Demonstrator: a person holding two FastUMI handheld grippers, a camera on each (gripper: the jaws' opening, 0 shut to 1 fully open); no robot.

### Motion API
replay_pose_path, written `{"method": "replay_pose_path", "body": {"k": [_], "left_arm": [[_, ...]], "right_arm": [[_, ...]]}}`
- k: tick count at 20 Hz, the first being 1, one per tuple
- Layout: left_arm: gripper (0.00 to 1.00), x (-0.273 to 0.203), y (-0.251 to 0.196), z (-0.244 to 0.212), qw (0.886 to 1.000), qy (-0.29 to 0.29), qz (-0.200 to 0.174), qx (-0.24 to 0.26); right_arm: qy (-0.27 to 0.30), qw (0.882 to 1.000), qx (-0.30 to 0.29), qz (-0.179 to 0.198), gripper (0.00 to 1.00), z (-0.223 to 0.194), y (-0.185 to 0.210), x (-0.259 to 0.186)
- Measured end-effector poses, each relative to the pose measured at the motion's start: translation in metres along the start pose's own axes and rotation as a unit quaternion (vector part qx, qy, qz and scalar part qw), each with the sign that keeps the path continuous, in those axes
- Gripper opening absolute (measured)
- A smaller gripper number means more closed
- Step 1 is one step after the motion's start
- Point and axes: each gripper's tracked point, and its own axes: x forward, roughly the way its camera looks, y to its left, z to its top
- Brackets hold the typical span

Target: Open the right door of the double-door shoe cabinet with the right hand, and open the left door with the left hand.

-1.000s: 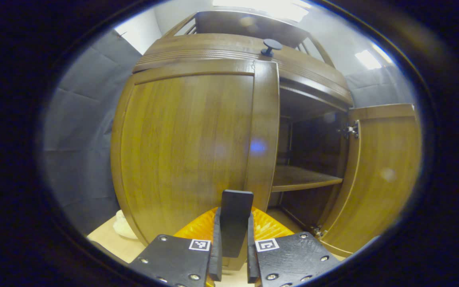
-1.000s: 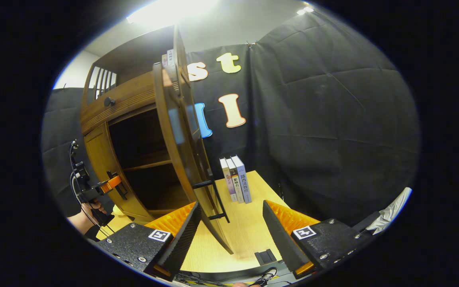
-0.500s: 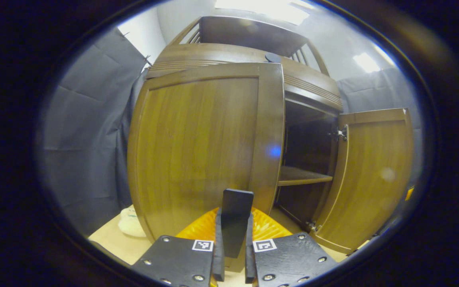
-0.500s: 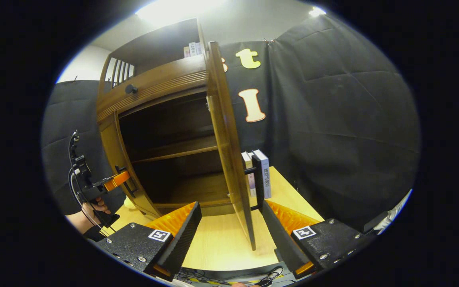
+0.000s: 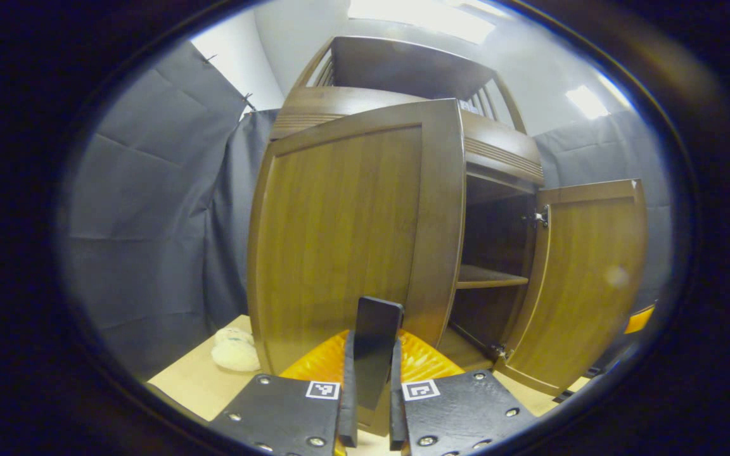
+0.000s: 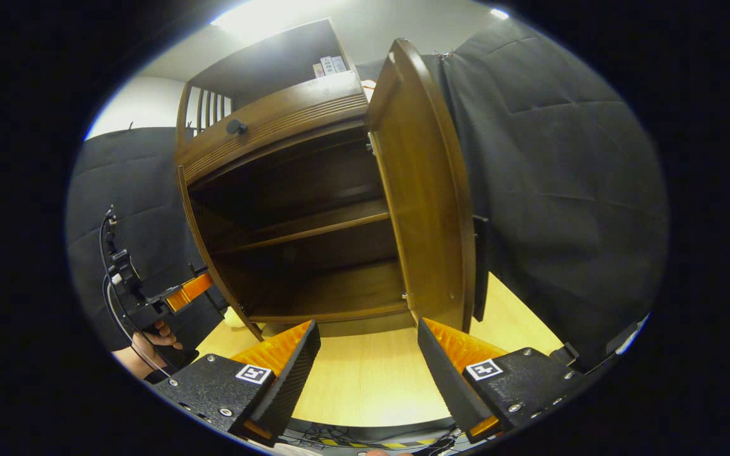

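Note:
The wooden shoe cabinet (image 6: 276,133) stands on a light table with both doors swung out. In the left gripper view, my left gripper (image 5: 371,345) is shut on the dark bar handle (image 5: 376,316) of the left door (image 5: 346,234), which is partly open. The right door (image 5: 587,285) stands wide open beyond it. In the right gripper view, my right gripper (image 6: 368,326) is open and holds nothing, a little in front of the right door (image 6: 428,202). That door's handle (image 6: 480,266) shows past its edge. My left gripper (image 6: 178,294) and the hand (image 6: 153,339) holding it show at the left.
Inside the cabinet are a bare shelf (image 6: 308,225) and floor board (image 6: 339,294). A drawer with a round knob (image 6: 236,126) sits above the doors. A white soft object (image 5: 235,348) lies on the table (image 6: 371,380) left of the cabinet. Black cloth hangs all around.
The left door has swung further out with my left gripper on its handle. The right door has opened wider, now showing its inner face; my right gripper stays open.

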Motion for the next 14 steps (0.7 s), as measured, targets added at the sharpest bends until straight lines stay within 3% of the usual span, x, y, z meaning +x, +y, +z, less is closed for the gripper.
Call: {"method": "replay_pose_path", "body": {"k": [1, 2, 3, 4, 5, 8, 10, 11, 13, 14], "left_arm": [[0.21, 0.0006, 0.0008, 0.0006, 1.0, -0.002, 0.002, 0.002], [0.14, 0.0012, 0.0023, 0.0003, 1.0, -0.004, 0.005, 0.003], [0.14, 0.0023, 0.003, 0.0006, 1.0, -0.006, 0.01, 0.004], [0.21, 0.0021, 0.0037, 0.0007, 1.0, -0.007, 0.015, 0.004], [0.17, 0.0026, 0.0037, -0.0001, 1.0, -0.004, 0.018, 0.005], [0.27, 0.0009, 0.0058, -0.0003, 1.0, 0.0, 0.023, 0.001], [0.27, -0.0007, 0.0066, 0.0006, 1.0, 0.001, 0.027, -0.005], [0.22, 0.0013, 0.0051, 0.0, 0.999, 0.004, 0.035, 0.0], [0.1, -0.0022, 0.0076, 0.0059, 0.999, 0.003, 0.044, 0.015], [0.16, -0.0029, 0.0092, 0.008, 0.999, 0.004, 0.048, 0.013]], "right_arm": [[0.003, 1.0, -0.001, 0.006, 0.92, -0.0016, 0.002, 0.0001], [0.006, 1.0, -0.003, 0.011, 0.95, -0.0024, 0.0029, -0.0011], [0.009, 1.0, -0.004, 0.017, 0.96, -0.0034, 0.0048, -0.0019], [0.012, 1.0, -0.004, 0.022, 0.92, -0.0034, 0.006, -0.0028], [0.014, 1.0, -0.005, 0.028, 0.92, -0.0044, 0.0071, -0.003], [0.018, 0.999, -0.01, 0.042, 0.92, -0.0036, 0.0097, -0.0076], [0.018, 0.999, -0.014, 0.047, 0.95, -0.0038, 0.0103, -0.0071], [0.017, 0.999, -0.015, 0.049, 0.92, -0.0053, 0.0103, -0.0051], [0.02, 0.998, -0.015, 0.053, 0.95, -0.0069, 0.011, -0.0048], [0.023, 0.998, -0.014, 0.054, 0.92, -0.0077, 0.0115, -0.0044]]}}
